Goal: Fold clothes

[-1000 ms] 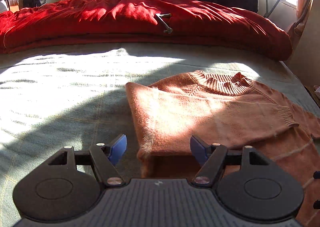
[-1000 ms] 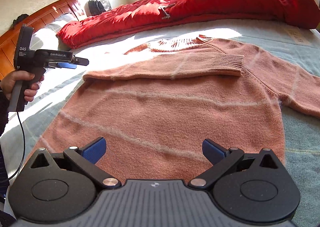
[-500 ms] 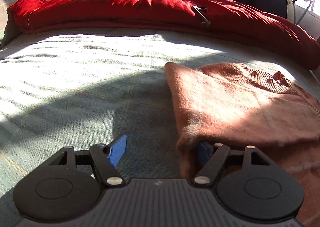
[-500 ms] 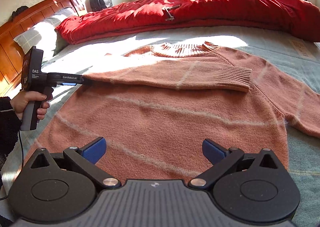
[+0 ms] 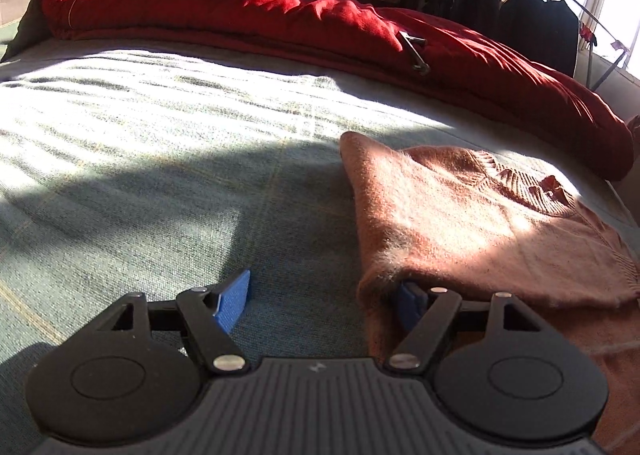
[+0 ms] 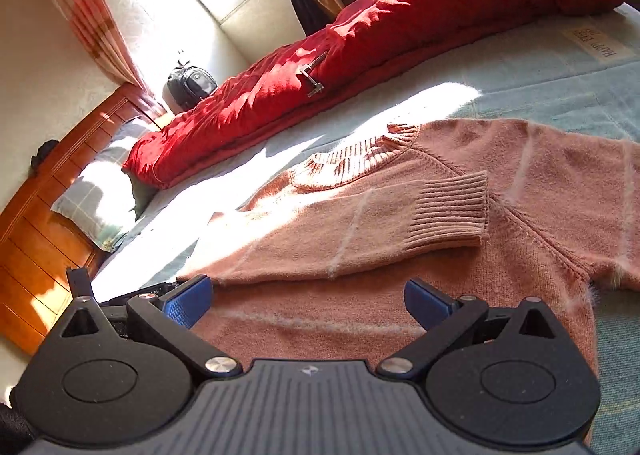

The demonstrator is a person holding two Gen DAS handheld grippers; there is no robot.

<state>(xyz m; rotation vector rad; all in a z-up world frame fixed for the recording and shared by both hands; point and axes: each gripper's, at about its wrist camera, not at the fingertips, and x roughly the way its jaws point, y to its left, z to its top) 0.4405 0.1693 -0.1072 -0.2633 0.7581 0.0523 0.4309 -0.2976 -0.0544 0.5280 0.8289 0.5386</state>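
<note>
Left wrist: left gripper (image 5: 324, 303) low, agape, beside sweater (image 5: 460, 215)

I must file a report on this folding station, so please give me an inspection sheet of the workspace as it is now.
Surface: bed sheet, pale green, partly sunlit.
Job's things: orange sweater lying flat, one sleeve folded across the chest, cuff near the collar.
Clutter: red duvet along the far side, a small metal tool lying on it; pillow at the headboard.
Grippers: left tool open, one finger tucked under the sweater's folded edge; right tool open above the sweater body.
Cables: nothing seen.
Surroundings: wooden headboard, backpack, hanging clothes, curtain.
</note>
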